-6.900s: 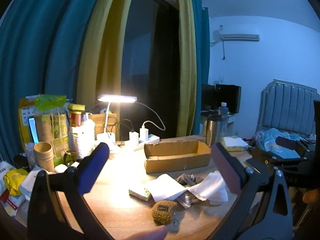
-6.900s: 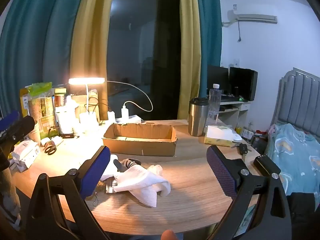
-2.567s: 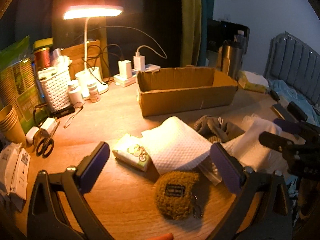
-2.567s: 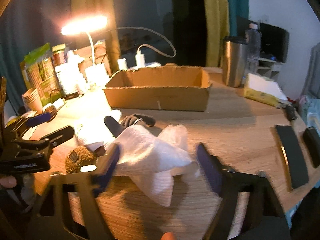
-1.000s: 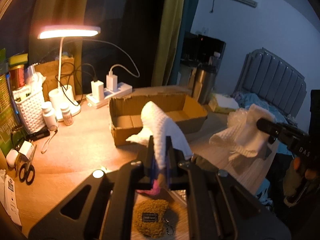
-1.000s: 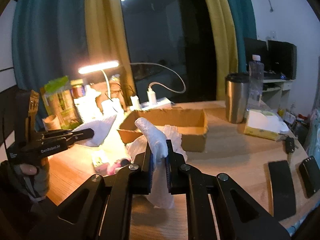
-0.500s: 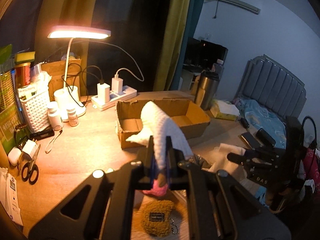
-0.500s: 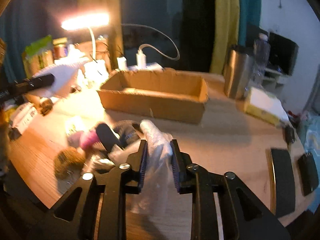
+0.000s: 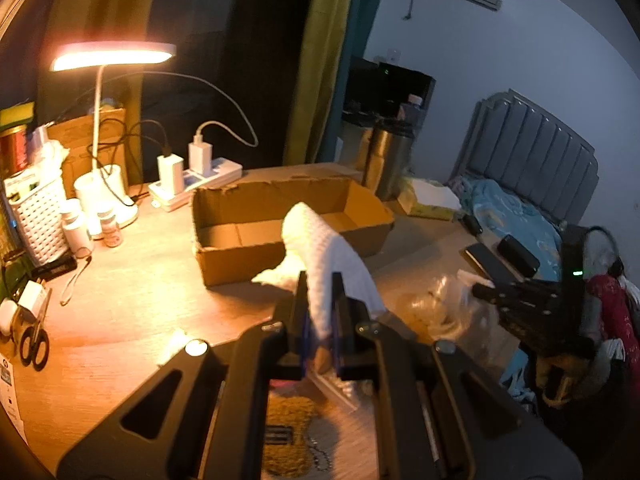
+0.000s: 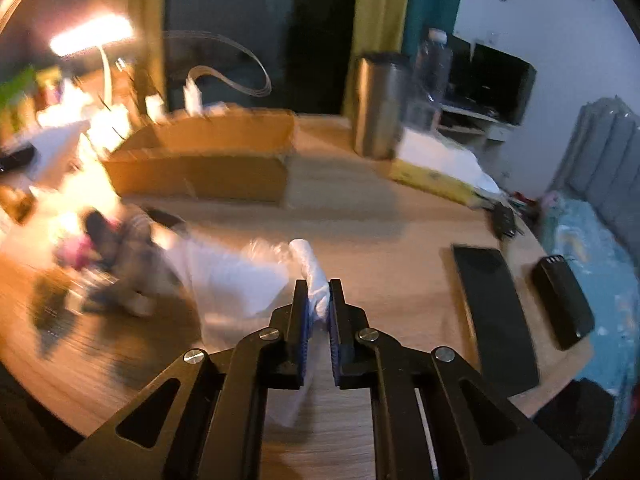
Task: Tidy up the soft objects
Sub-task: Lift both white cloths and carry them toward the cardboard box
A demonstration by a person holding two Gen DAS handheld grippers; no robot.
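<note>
Left gripper [image 9: 319, 312] is pinched on a white waffle-weave cloth [image 9: 320, 248], held lifted in front of the cardboard box [image 9: 280, 224]; unchanged from half a second ago. Right gripper [image 10: 319, 312] is clamped on a white towel [image 10: 236, 280], which a second ago was carried high and is now lowered so its bulk drapes onto the wooden table [image 10: 360, 208] short of the box; the view is motion-blurred. Judged: the towel is being spread for folding, not boxed. The box is seen empty; a brown fuzzy pouch [image 9: 296, 436] and socks [image 10: 120, 240] lie unsorted.
</note>
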